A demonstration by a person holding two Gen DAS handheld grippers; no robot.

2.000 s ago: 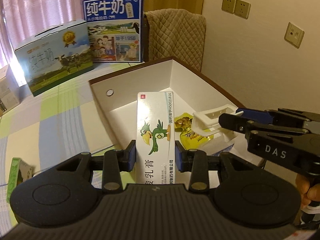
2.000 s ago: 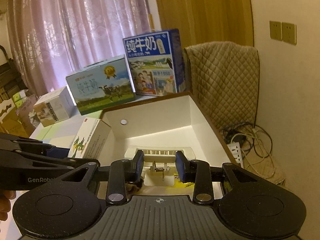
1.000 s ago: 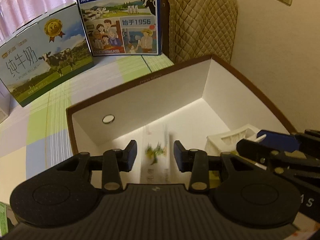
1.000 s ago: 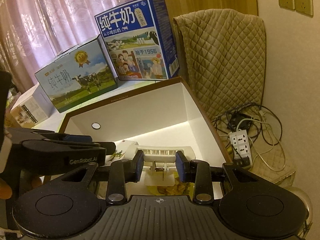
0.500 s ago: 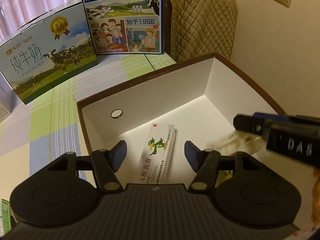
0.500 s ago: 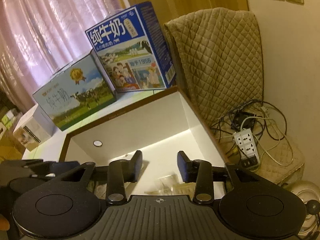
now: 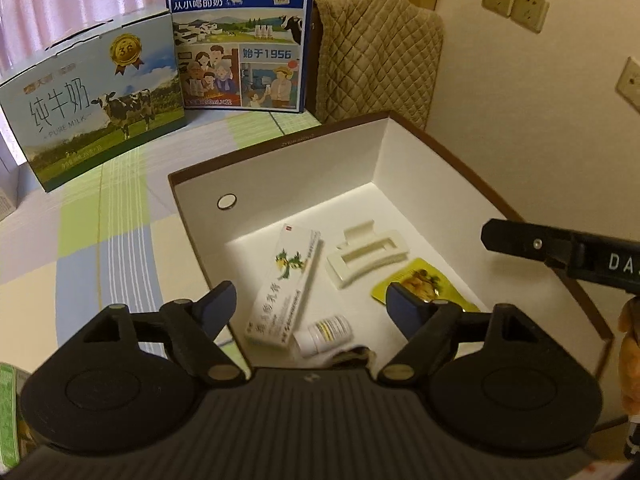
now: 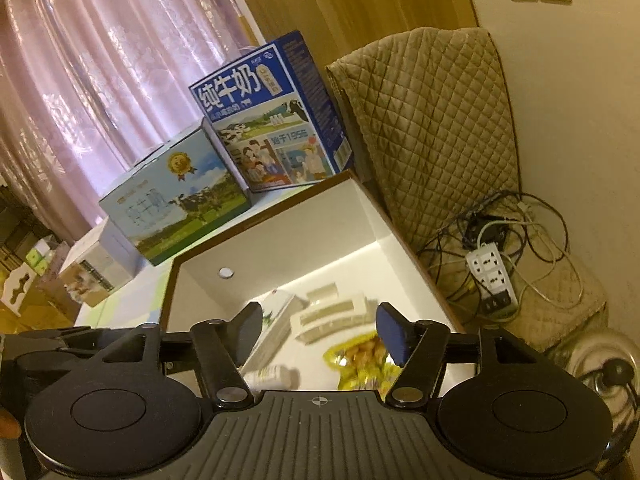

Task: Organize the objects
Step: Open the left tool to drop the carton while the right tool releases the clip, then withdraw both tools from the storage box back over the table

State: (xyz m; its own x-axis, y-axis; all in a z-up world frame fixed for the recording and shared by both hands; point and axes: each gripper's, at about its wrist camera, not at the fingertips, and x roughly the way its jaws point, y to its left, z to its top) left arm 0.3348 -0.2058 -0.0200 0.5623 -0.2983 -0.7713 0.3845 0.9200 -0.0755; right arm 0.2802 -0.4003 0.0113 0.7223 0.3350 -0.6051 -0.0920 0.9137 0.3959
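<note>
Left wrist view: left gripper [image 7: 310, 306] over white box [image 7: 280, 176], jaws just spread, empty; ointment carton [image 7: 286, 284] flat inside, hair clip [image 7: 366, 258] at three o'clock. Right gripper [image 8: 320, 326] likewise parted, empty.

Milk cartons: a blue carton [image 7: 240, 36] stands upright beside a pale green one [image 7: 96, 104] on the checked bench [image 7: 112, 232].
Chair: draped in a quilted beige cover [image 8: 432, 128].
Floor: a white power strip [image 8: 492, 276] among tangled cables.
Window: pink curtains [image 8: 100, 60].
</note>
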